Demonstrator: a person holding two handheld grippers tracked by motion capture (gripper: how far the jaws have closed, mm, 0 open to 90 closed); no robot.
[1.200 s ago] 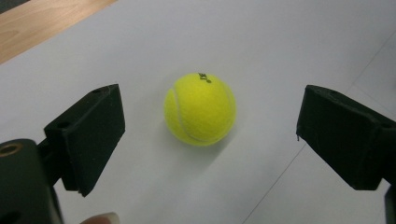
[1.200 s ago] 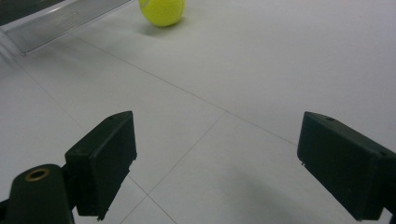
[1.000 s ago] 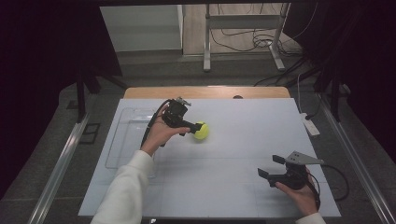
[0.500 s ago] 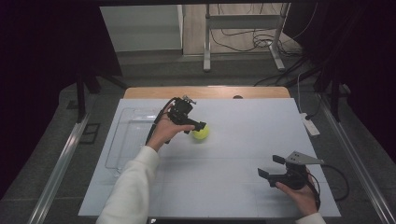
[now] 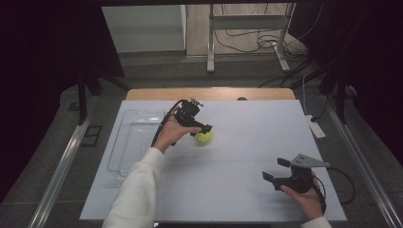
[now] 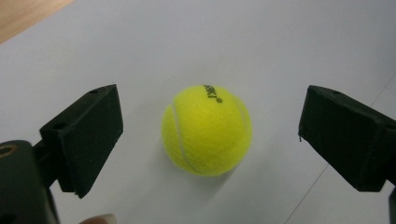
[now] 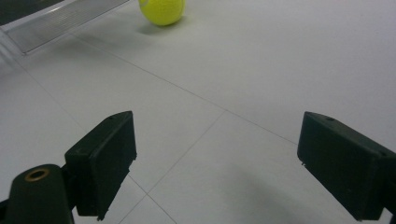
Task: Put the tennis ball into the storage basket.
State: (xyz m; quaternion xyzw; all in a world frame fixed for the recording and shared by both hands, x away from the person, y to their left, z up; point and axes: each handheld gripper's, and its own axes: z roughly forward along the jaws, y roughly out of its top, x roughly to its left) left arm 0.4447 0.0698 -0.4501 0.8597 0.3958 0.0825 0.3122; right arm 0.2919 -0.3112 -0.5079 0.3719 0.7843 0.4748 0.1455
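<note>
A yellow tennis ball (image 5: 204, 136) rests on the white table top (image 5: 247, 137), left of centre. My left gripper (image 5: 201, 129) points down at it from the left. In the left gripper view the ball (image 6: 207, 129) lies between the two black jaws with a clear gap on each side. My left gripper (image 6: 211, 100) is open, and its jaws have just been opening. My right gripper (image 5: 274, 169) hovers open near the table's front right, nothing between its jaws. In the right gripper view the ball (image 7: 161, 10) sits far ahead of my right gripper (image 7: 217, 122).
A clear plastic tray (image 5: 124, 142) lies along the table's left side; its edge (image 7: 60, 18) appears in the right gripper view. A white power strip (image 5: 314, 127) rests at the right edge. Cables trail from both grippers. A wooden strip (image 5: 209, 93) borders the far edge.
My left hand and gripper have shifted slightly to the right and lower over the ball. The ball stays almost where it was. The right gripper has not moved.
</note>
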